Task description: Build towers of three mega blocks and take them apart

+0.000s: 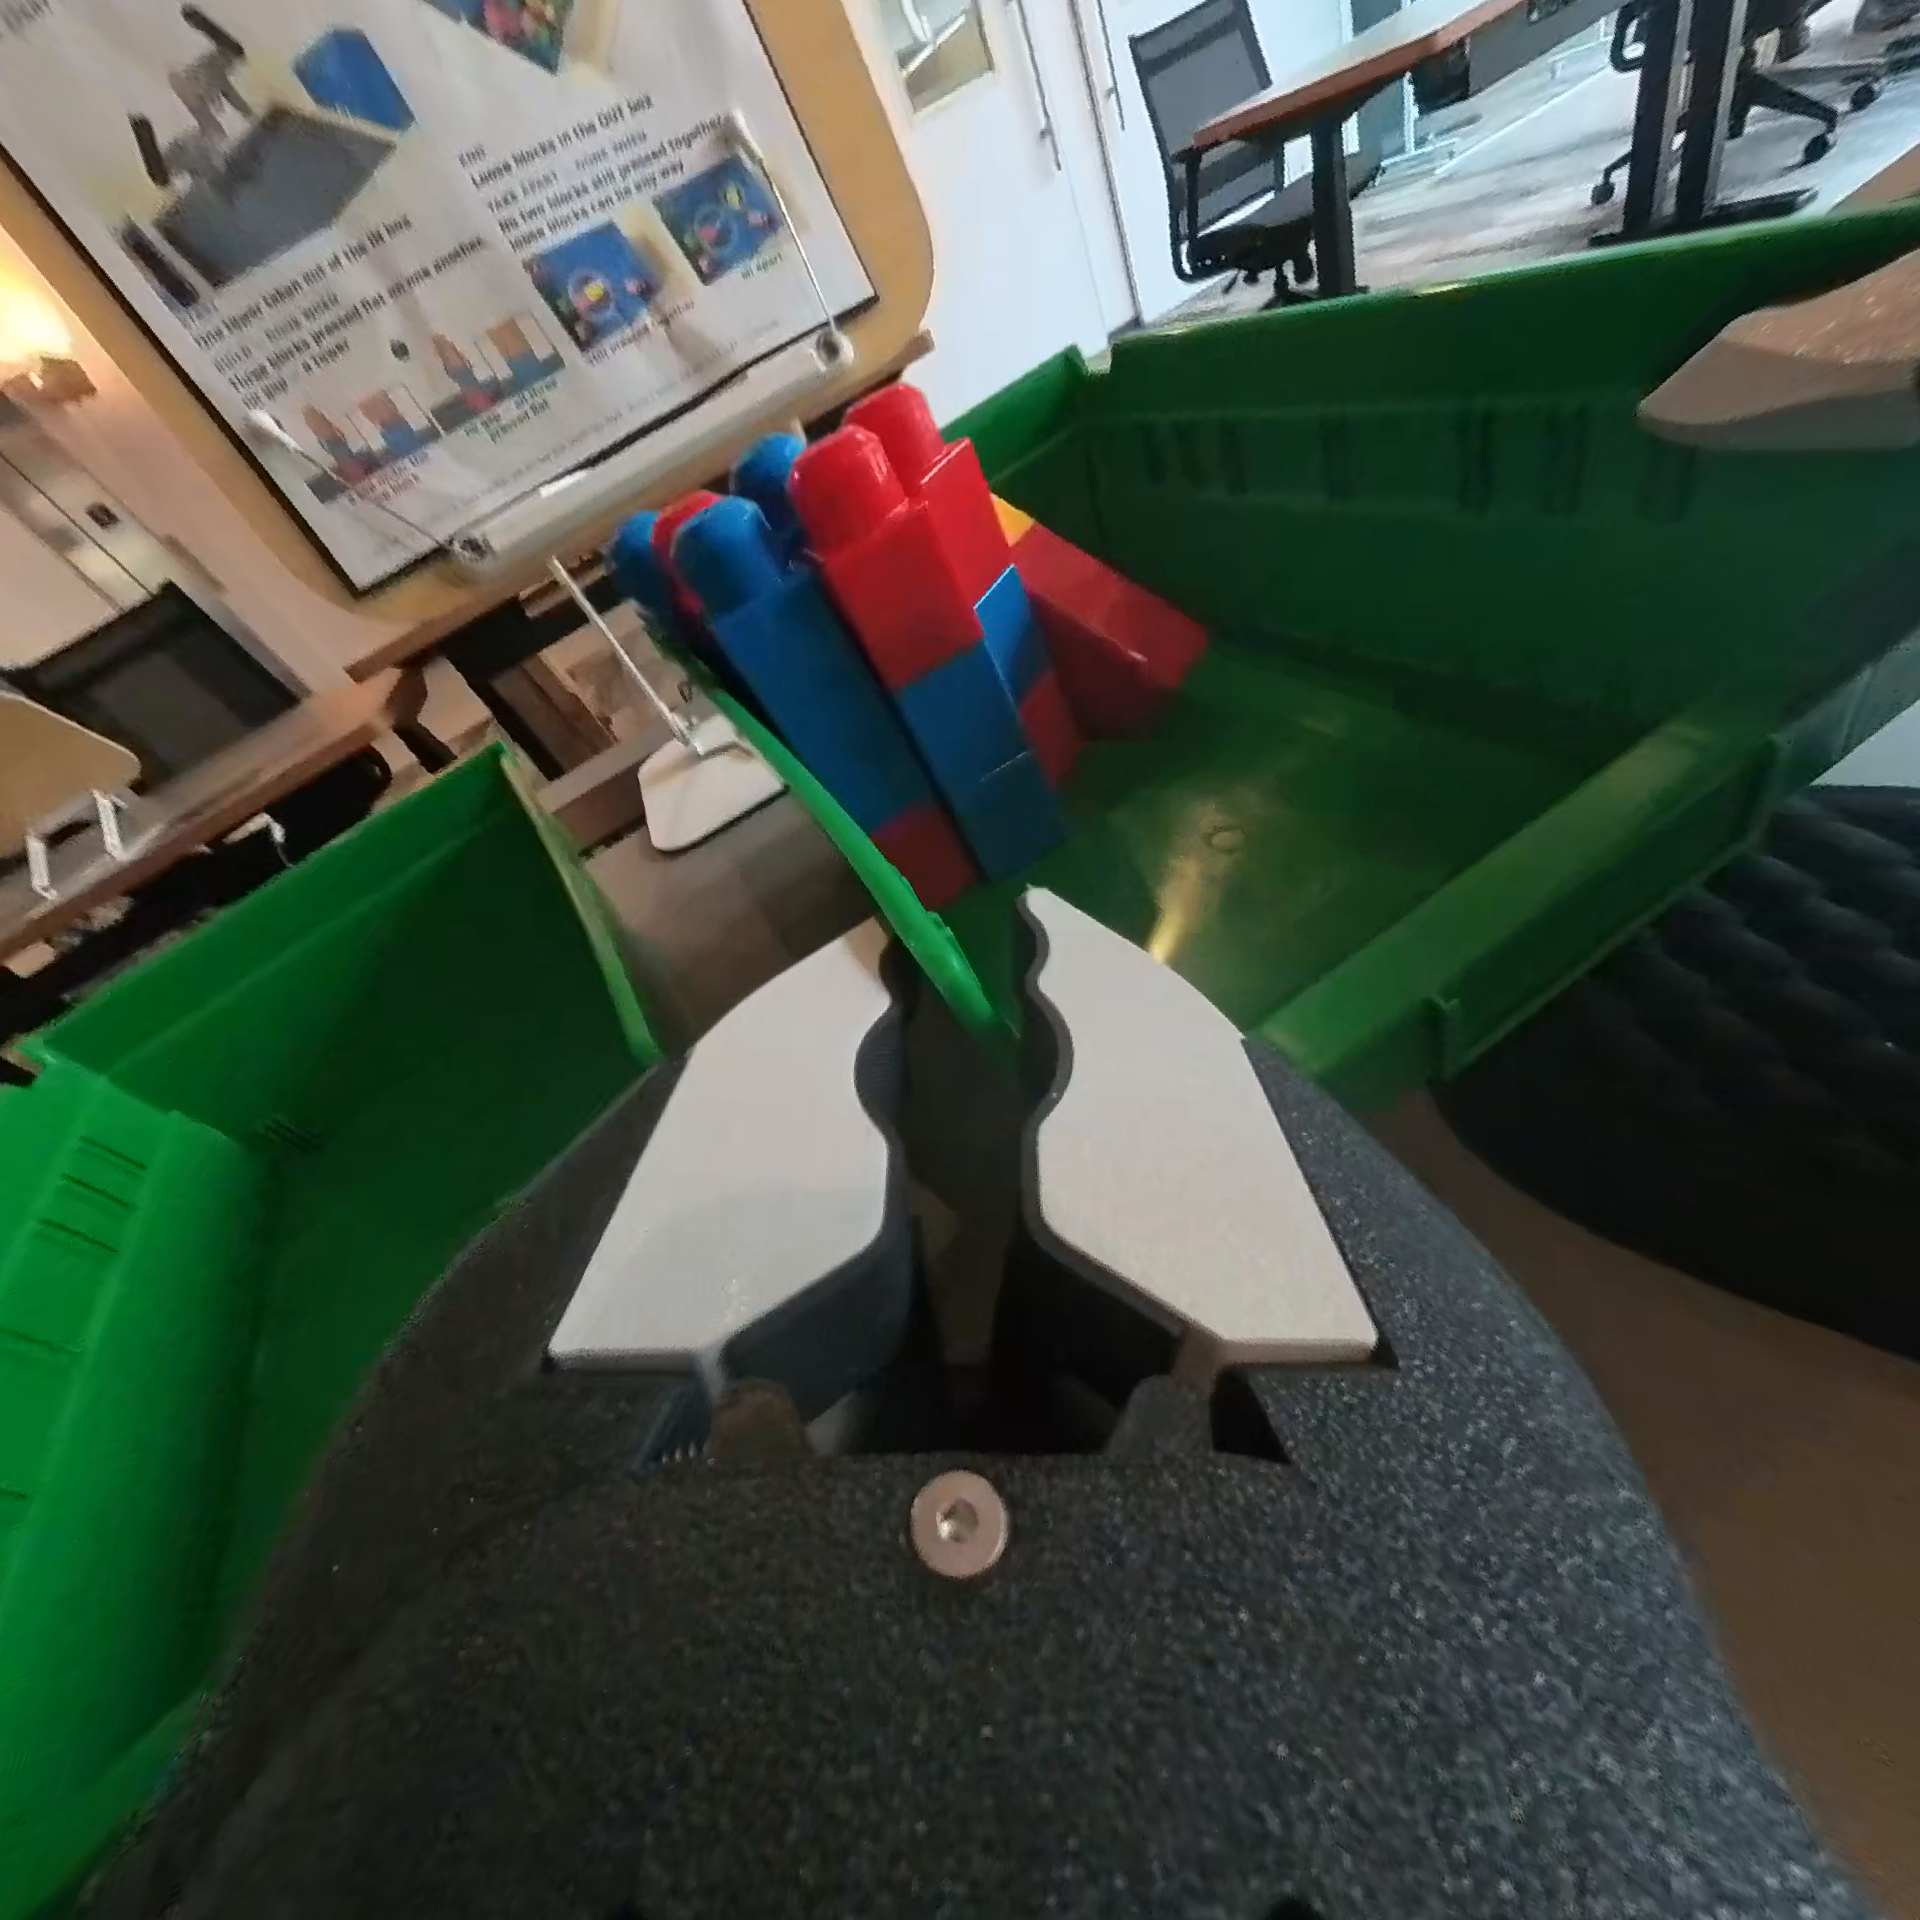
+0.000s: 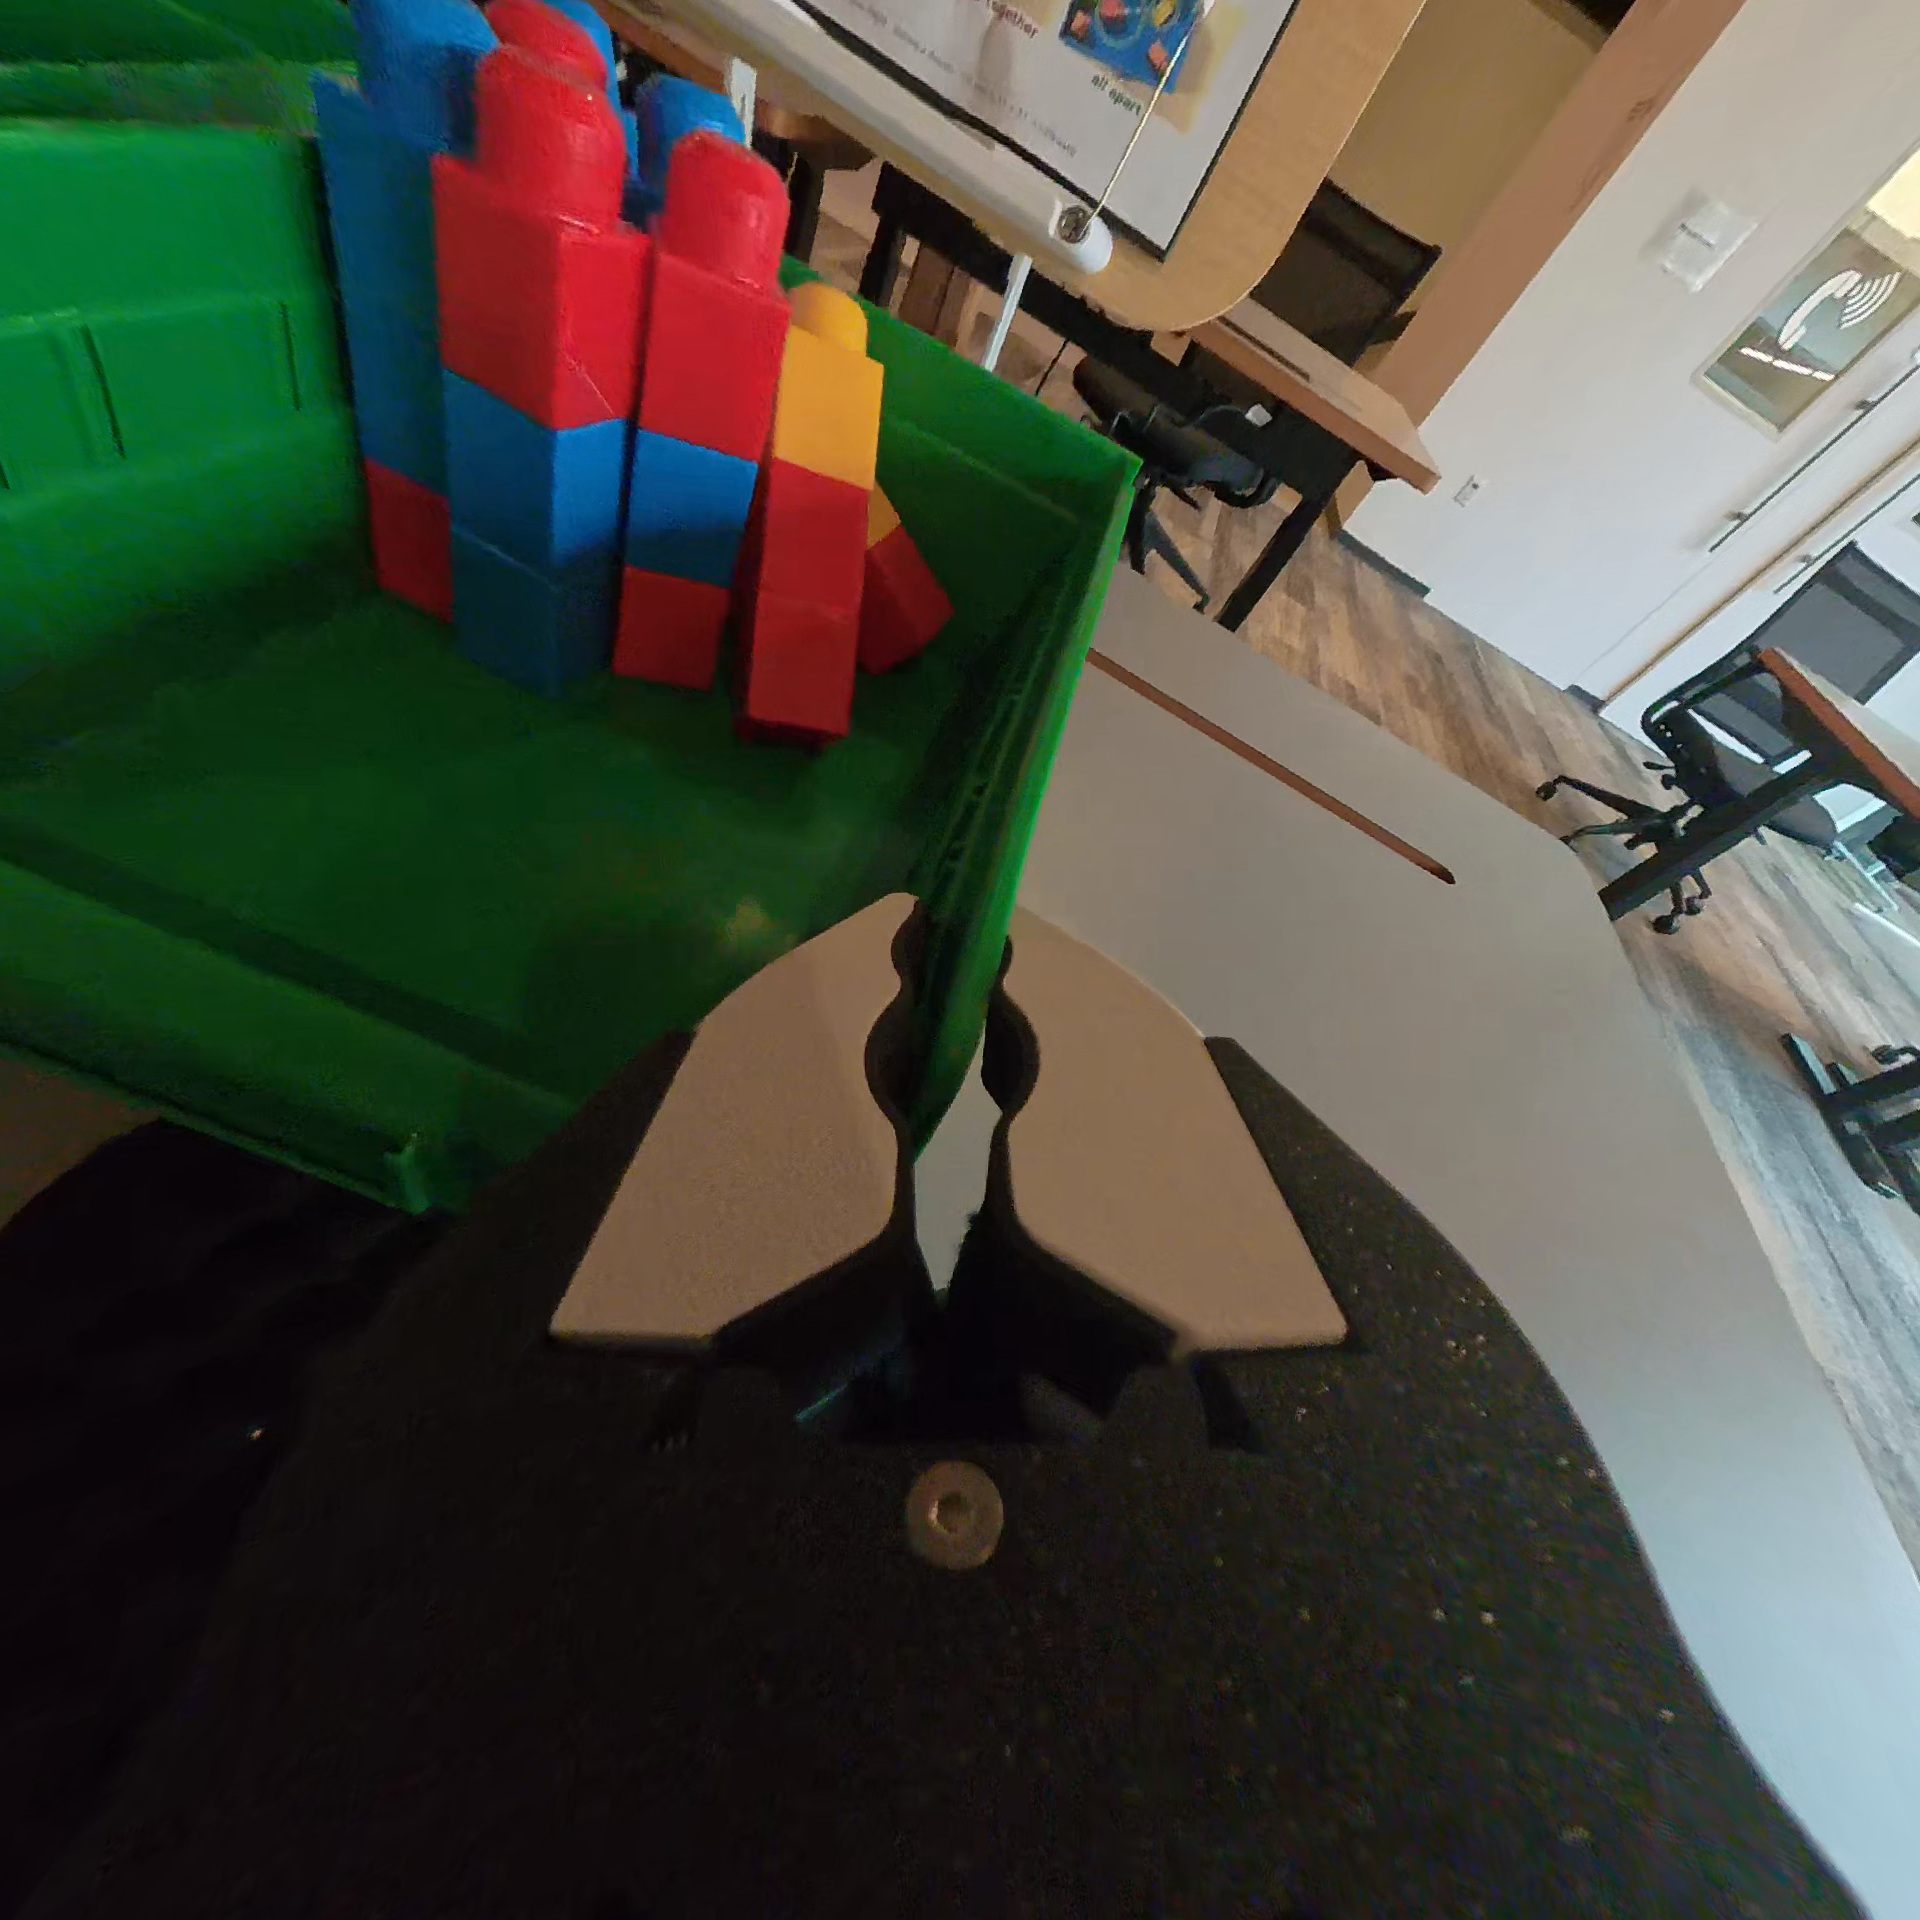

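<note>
We see a bright green bin point(image 2: 260, 831) holding towers point(image 2: 582, 416) banded in red and blue, one capped with a yellow block point(image 2: 826, 405). Our grippers' fingers point(image 1: 727, 1164) are pale grey against speckled black bodies.

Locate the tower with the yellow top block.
In the right wrist view, the yellow-topped tower stands in the green bin, rightmost of the towers, near the wall the right gripper clamps.

The block towers point(image 2: 582, 416) stand packed together in the far corner of the green bin point(image 2: 260, 790), against its back wall. The bin floor in front of them is bare. Each tool is clamped on a bin wall. The grey worktop point(image 2: 1299, 883) beside the bin lies open.
</note>
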### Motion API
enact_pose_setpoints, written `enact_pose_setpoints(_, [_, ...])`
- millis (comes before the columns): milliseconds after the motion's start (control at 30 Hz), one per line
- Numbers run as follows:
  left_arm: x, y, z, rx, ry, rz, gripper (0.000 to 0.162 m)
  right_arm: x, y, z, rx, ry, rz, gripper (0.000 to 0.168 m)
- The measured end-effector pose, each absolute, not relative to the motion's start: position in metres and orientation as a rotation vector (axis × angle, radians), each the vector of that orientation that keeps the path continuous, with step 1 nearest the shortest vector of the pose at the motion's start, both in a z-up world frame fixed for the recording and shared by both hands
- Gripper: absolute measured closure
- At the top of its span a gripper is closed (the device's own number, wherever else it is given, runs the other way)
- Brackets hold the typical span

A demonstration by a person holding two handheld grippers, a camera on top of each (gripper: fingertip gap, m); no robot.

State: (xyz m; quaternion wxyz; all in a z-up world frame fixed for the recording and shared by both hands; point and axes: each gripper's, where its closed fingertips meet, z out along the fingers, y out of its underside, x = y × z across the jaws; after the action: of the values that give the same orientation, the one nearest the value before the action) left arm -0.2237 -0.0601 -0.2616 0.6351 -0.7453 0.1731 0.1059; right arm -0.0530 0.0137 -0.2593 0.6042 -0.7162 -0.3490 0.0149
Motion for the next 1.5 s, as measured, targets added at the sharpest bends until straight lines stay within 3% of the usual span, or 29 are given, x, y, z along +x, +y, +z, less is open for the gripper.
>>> enact_pose_setpoints(633, [-0.274,-0.077,-0.161,-1.554,0.323,0.401,0.152,-0.111,0.007,-0.183,-1.549,-0.842,0.115,0.160])
enact_pose_setpoints(1200, [-0.451,-0.196,-0.101,-1.500,0.027,0.758,0.154,-0.332,-0.061,-0.137,-1.315,-1.052,0.407,0.160])
enact_pose_setpoints(1500, [-0.535,-0.270,-0.106,-1.501,-0.141,0.906,0.155,-0.441,-0.115,-0.149,-1.223,-1.143,0.570,0.158])
